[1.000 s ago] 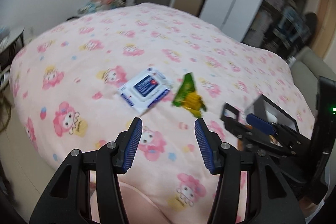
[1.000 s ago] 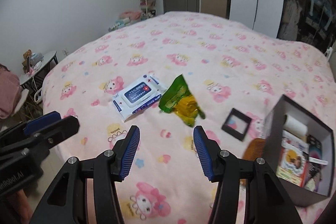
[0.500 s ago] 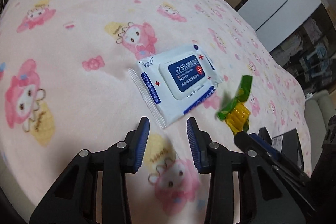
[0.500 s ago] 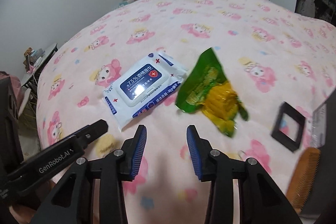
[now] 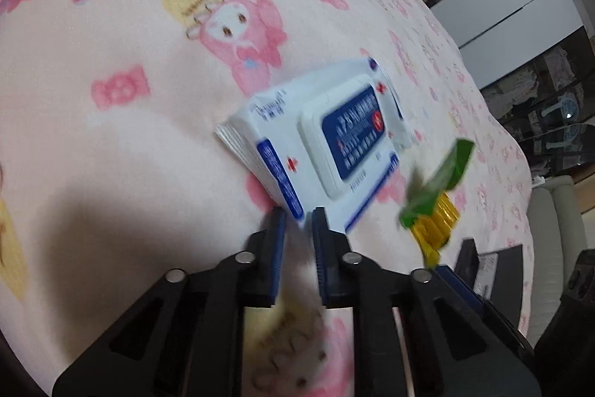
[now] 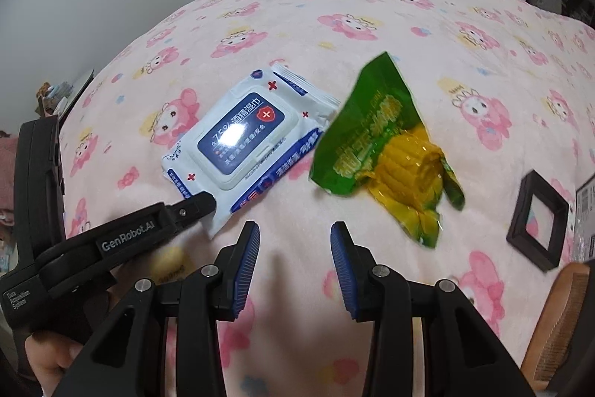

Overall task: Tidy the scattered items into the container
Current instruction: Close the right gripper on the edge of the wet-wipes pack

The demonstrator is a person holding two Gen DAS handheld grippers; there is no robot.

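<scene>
Since 0.5 s ago the left gripper (image 5: 298, 216) has narrowed its jaws and closed in on the wipes pack (image 5: 327, 140): the pack's near corner flap now sits right between the 2 blue fingertips (image 5: 278, 229), where before it lay ahead of them with a clear gap. The right wrist view shows the same gripper's tip (image 6: 195, 205) laid against that corner of the pack (image 6: 245, 140). The fingers look clenched on the flap or about to be; a thin slit remains between the pads and the frame is blurred, so I cannot tell whether the grip has actually taken hold. In my judgement this is the grasp step for the first of the loose items, with the lift and carry to the container not yet begun.

The right gripper (image 6: 295, 237) hangs released, its fingers spread wide over bare blanket (image 6: 427, 6), with the snack bag (image 6: 386, 151) just ahead and to the right of its fingertips, untouched.

Counted on the bed: 1 wipes pack, 1 green and yellow snack bag, 1 small black square frame (image 6: 537, 216) further right of the right fingers, and 1 wooden comb (image 6: 554, 319) at the lower right edge. The container (image 5: 502, 270) shows only as a dark box edge beyond the left fingers to the right; its contents cannot be made out here.
</scene>
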